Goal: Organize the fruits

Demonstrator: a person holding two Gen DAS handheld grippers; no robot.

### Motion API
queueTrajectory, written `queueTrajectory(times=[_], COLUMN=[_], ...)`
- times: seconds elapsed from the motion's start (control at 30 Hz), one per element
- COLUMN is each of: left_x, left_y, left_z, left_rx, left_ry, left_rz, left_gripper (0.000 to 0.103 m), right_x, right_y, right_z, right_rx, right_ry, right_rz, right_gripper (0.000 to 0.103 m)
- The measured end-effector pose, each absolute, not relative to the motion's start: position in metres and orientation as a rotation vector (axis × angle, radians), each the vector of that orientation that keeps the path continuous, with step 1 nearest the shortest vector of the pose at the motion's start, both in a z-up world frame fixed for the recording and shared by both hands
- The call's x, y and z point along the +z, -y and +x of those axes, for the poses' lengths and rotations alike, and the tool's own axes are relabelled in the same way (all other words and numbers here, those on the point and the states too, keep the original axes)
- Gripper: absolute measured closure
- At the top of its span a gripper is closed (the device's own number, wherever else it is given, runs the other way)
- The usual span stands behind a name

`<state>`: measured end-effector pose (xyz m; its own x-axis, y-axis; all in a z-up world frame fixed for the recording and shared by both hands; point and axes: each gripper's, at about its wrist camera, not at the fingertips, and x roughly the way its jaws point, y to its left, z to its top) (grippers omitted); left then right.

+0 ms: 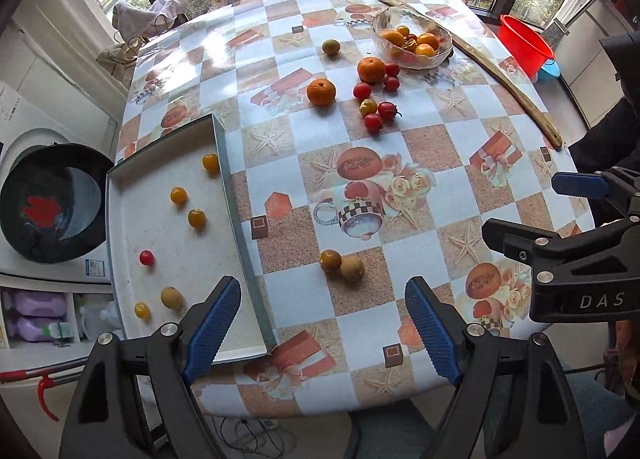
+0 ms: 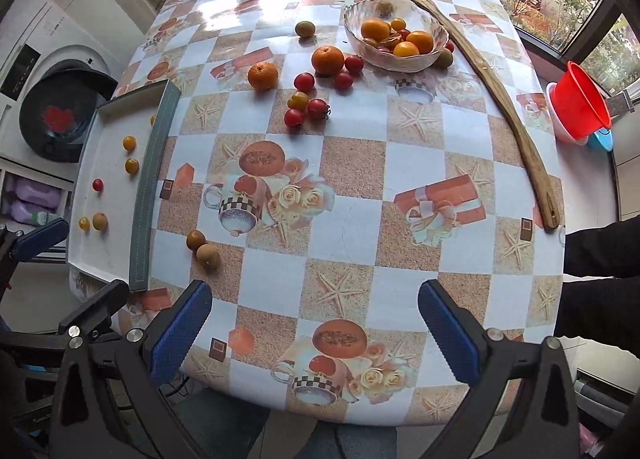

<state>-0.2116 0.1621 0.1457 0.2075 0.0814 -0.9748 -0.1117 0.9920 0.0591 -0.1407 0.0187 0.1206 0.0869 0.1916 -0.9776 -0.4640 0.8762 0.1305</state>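
Observation:
Both grippers are open and empty above the table's near edge. My left gripper (image 1: 324, 323) hovers just short of a small orange fruit (image 1: 330, 260) and a tan longan (image 1: 352, 268); these show in the right wrist view too (image 2: 196, 239) (image 2: 207, 254). My right gripper (image 2: 316, 335) is further right. The white tray (image 1: 240, 215) on the left holds several small yellow tomatoes, a red one (image 1: 147, 257) and a longan (image 1: 172, 297). Two mandarins (image 1: 321, 92) (image 1: 371, 69) and several cherry tomatoes (image 1: 373, 121) lie mid-table. A glass bowl (image 1: 412, 39) holds more fruit.
A long wooden stick (image 2: 496, 99) lies along the table's right side. A red bucket (image 2: 580, 103) stands off the right edge. A washing machine (image 1: 48, 199) stands left of the table. One greenish fruit (image 1: 331, 47) lies alone near the bowl.

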Motion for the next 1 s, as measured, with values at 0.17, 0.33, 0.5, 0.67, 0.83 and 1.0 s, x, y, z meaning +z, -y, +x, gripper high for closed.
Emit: queueTrajectory(times=[0.17, 0.33, 0.5, 0.67, 0.83, 1.0], left_x=[0.139, 0.132, 0.129, 0.127, 0.125, 0.123], left_y=[-0.159, -0.154, -0.146, -0.142, -0.142, -0.146], left_z=[-0.213, -0.212, -0.208, -0.203, -0.194, -0.187], left_rx=[0.19, 0.225, 0.239, 0.247, 0.247, 0.255], left_ry=[-1.382, -1.408, -1.421, -1.421, -1.414, -1.4], left_rz=[-0.035, -0.034, -0.023, -0.025, -0.017, -0.018], left_gripper=[0.018, 0.018, 0.018, 0.018, 0.018, 0.018], right_x=[0.116, 0.107, 0.102, 0.099, 0.093, 0.087], right_y=[-0.016, -0.012, -0.009, -0.008, 0.0, 0.008], right_z=[-0.135, -0.132, -0.13, -0.127, -0.119, -0.11], right_rx=[0.529, 0.555, 0.576, 0.589, 0.576, 0.552], right_ry=[-1.4, -1.409, -1.408, -1.403, -1.409, -1.422], right_rz=[-0.247, -0.25, -0.267, -0.272, -0.256, -0.235], right_gripper=[0.0, 0.0, 0.0, 0.0, 0.0, 0.0])
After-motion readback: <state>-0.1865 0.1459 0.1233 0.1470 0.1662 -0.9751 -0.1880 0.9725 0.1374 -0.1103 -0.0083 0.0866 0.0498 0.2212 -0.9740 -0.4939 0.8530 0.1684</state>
